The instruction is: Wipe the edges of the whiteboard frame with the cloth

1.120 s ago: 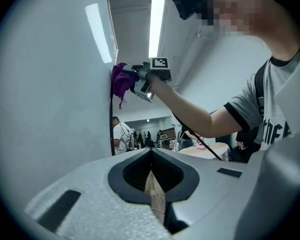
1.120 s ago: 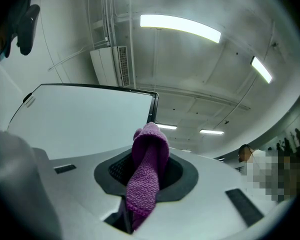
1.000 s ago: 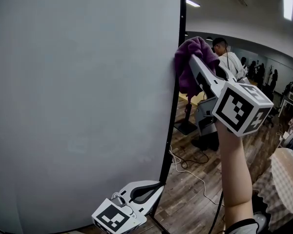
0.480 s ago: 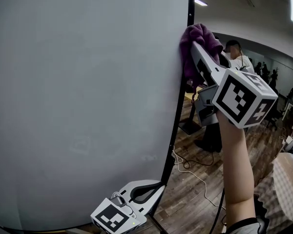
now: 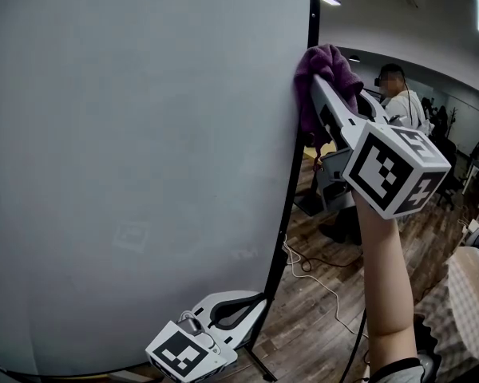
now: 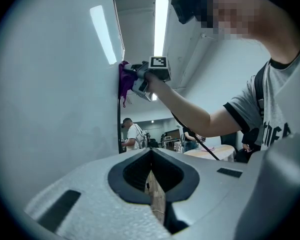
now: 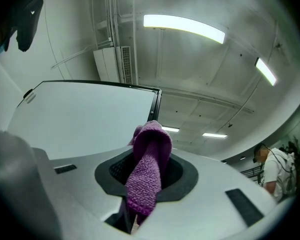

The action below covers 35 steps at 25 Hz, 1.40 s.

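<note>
A tall whiteboard (image 5: 136, 174) fills the left of the head view, its thin black frame edge (image 5: 297, 166) running down the right side. My right gripper (image 5: 323, 90) is raised high and shut on a purple cloth (image 5: 323, 82), which presses against that right frame edge near the top. The cloth (image 7: 150, 169) hangs out between the jaws in the right gripper view, with the frame's upper corner (image 7: 157, 91) behind it. My left gripper (image 5: 251, 309) hangs low by the frame's bottom, shut with nothing in it. The cloth (image 6: 124, 81) also shows in the left gripper view.
A black stand foot (image 5: 259, 365) sits under the board. Cables (image 5: 311, 274) trail over the wooden floor. A person (image 5: 403, 98) stands in the background, with chairs and tables beyond. A cloth-covered table (image 5: 471, 286) is at the right.
The right gripper with the cloth has slid up along the right frame edge over the last second. The left gripper has stayed low near the board's bottom.
</note>
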Available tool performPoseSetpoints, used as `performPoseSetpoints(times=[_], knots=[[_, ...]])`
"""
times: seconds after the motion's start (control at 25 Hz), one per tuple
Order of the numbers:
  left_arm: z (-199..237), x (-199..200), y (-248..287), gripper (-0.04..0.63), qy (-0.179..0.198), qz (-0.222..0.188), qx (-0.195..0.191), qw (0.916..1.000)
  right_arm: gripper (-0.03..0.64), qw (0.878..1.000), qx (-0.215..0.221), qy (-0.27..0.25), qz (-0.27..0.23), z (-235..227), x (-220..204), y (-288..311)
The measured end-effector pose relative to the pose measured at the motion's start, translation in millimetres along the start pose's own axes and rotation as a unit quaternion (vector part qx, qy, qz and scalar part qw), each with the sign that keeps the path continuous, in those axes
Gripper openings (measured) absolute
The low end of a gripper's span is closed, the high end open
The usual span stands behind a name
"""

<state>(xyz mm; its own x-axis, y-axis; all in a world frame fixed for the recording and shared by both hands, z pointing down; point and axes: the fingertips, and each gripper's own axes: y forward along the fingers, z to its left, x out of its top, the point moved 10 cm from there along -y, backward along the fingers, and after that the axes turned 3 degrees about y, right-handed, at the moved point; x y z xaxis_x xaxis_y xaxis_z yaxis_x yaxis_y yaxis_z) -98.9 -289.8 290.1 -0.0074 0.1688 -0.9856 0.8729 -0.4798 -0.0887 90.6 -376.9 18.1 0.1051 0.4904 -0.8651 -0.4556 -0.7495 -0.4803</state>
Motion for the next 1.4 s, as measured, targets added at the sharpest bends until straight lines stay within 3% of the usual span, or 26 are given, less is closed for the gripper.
performPoseSetpoints(times=[1.4], knots=[[-15.1,-9.5,-27.4,0.017,-0.019,0.015,-0.006,0.9997,0.072,0.996,-0.036,0.033,0.073,19.5,-68.9,-44.6]])
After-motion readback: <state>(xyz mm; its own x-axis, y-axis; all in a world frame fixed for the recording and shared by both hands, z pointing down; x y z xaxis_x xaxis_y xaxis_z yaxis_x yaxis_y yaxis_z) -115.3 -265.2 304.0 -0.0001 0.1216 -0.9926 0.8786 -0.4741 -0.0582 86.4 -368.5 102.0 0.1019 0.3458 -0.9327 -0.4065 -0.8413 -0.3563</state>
